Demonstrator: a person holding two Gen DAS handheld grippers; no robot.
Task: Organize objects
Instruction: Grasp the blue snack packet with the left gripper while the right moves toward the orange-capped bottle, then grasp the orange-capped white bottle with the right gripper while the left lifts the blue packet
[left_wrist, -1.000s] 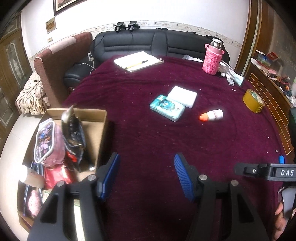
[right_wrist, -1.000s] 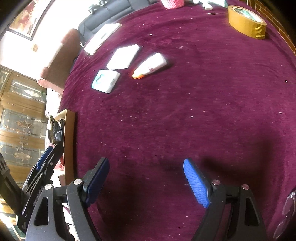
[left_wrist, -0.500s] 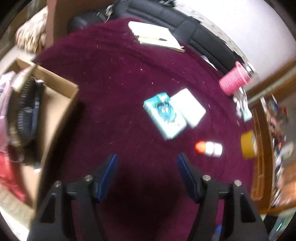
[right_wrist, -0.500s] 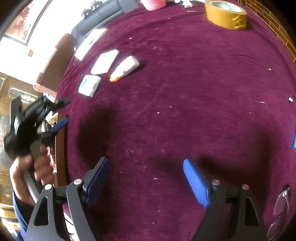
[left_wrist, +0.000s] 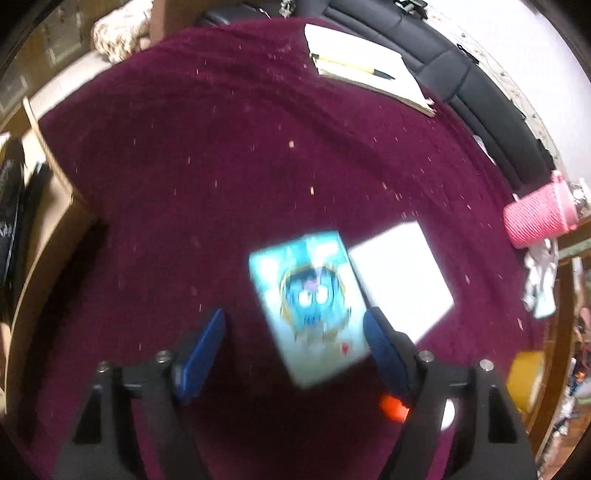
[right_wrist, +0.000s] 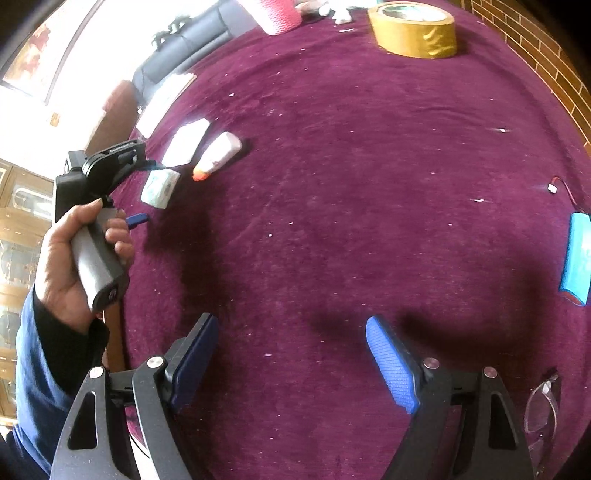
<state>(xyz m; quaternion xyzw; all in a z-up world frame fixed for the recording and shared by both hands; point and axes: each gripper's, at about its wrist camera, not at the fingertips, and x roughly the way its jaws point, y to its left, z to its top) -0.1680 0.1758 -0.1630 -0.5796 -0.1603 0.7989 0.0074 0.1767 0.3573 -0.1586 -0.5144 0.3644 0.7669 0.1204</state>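
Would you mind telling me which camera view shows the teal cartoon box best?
The left wrist view: the teal cartoon box fills the middle of the frame between the open fingers of the left gripper, its printed face visible though blurred. The right wrist view shows it small and far off, beside the left gripper.

Dim, smeared left view; bright, sharp right view.
Motion blur softens the teal card box (left_wrist: 310, 306) ahead of the left tool, while daylight from the far-left window (right_wrist: 55, 48) whitens that corner and soft shadows pool on the maroon cloth (right_wrist: 351, 184) (fisheye bends every edge).
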